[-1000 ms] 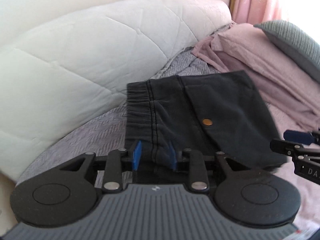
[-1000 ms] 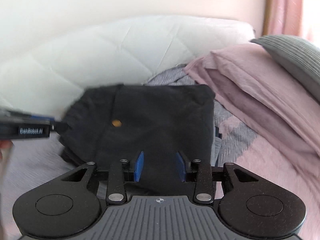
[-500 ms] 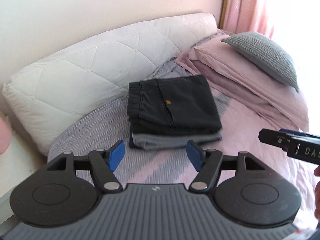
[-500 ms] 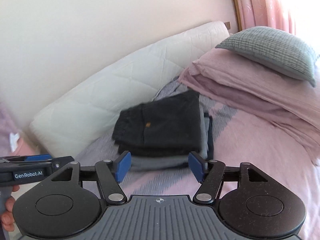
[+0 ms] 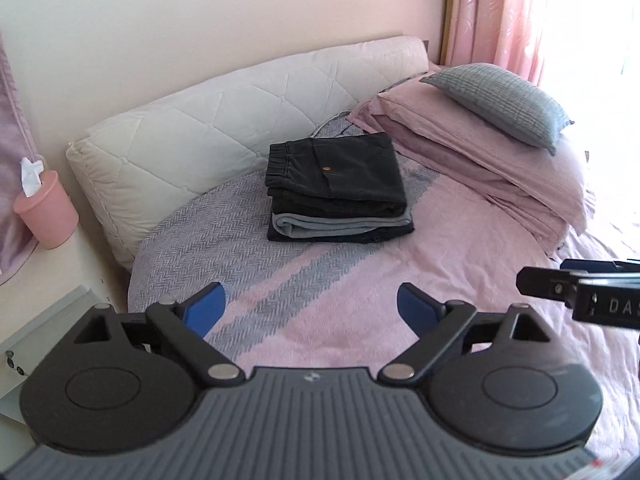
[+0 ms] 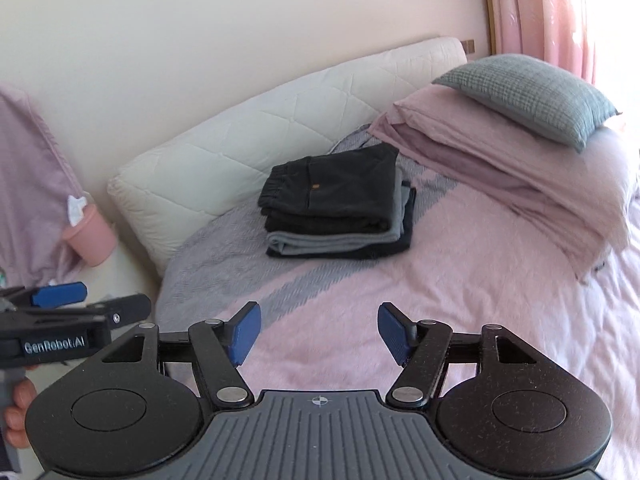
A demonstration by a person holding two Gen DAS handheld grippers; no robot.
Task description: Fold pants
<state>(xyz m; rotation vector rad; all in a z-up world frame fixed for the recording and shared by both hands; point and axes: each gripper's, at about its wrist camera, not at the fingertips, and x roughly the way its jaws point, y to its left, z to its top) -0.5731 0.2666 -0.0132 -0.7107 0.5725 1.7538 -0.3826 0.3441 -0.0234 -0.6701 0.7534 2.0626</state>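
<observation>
Folded pants [image 5: 340, 168] atop clothes stack [image 5: 340, 228]

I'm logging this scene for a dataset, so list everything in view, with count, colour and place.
folded pants: 1, black, top of stack
folded garments: at least 2, grey and dark, under the pants
bed cover: 1, pink and grey
bolster: 1, white quilted, along the wall
pillow: 1, grey-green, on pink bedding
tissue cup: 1, pink, bedside
curtain: pink, by the window
left gripper: open, empty
right gripper: open, empty
</observation>
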